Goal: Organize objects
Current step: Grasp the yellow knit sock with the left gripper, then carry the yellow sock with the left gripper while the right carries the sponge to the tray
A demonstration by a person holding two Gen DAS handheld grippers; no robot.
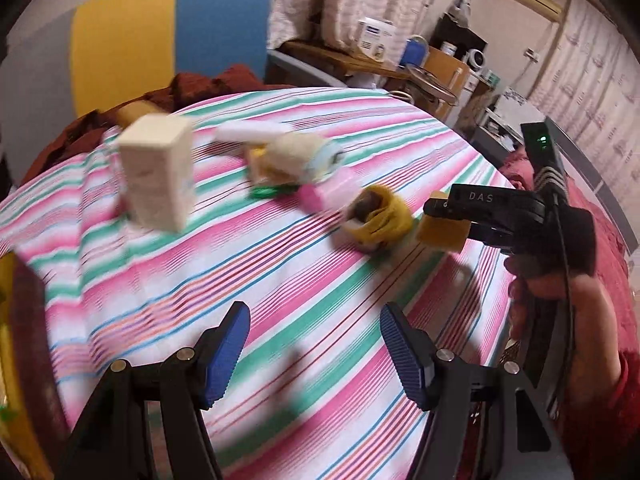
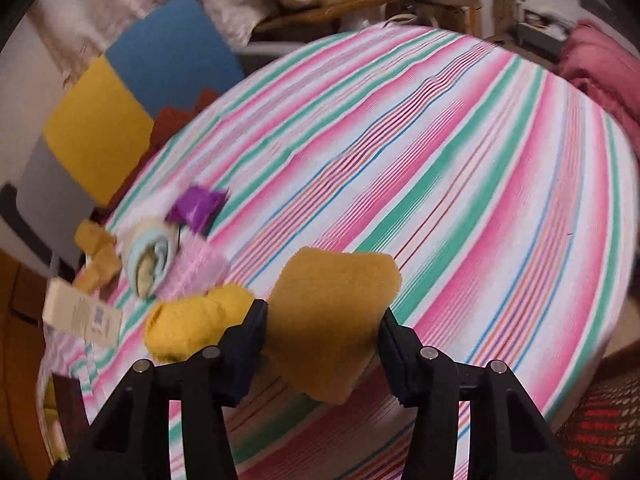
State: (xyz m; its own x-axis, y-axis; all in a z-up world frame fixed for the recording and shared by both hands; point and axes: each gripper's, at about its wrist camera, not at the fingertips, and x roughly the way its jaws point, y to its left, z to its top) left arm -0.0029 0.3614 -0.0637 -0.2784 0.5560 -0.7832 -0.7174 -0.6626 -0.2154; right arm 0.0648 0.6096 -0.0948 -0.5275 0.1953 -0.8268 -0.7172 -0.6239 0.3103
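My right gripper (image 2: 324,320) is shut on an ochre sponge (image 2: 332,320), both pads pressing its sides, just above the striped tablecloth (image 2: 440,160). The left wrist view shows that gripper (image 1: 444,220) and sponge (image 1: 442,236) at the right, beside a yellow rolled cloth (image 1: 380,220). My left gripper (image 1: 316,344) is open over bare cloth with nothing between its fingers. Farther back lie a pink item (image 1: 332,192), a rolled pale towel (image 1: 296,156), a white packet (image 1: 248,132) and an upright cream box (image 1: 158,176). A purple packet (image 2: 196,206) lies behind the towel.
A chair with a yellow and blue back (image 1: 168,40) stands behind the table. A cluttered wooden side table (image 1: 360,60) is at the back right. Pink bedding (image 2: 596,76) lies beyond the table's right edge. A brown and yellow container edge (image 1: 16,360) shows at far left.
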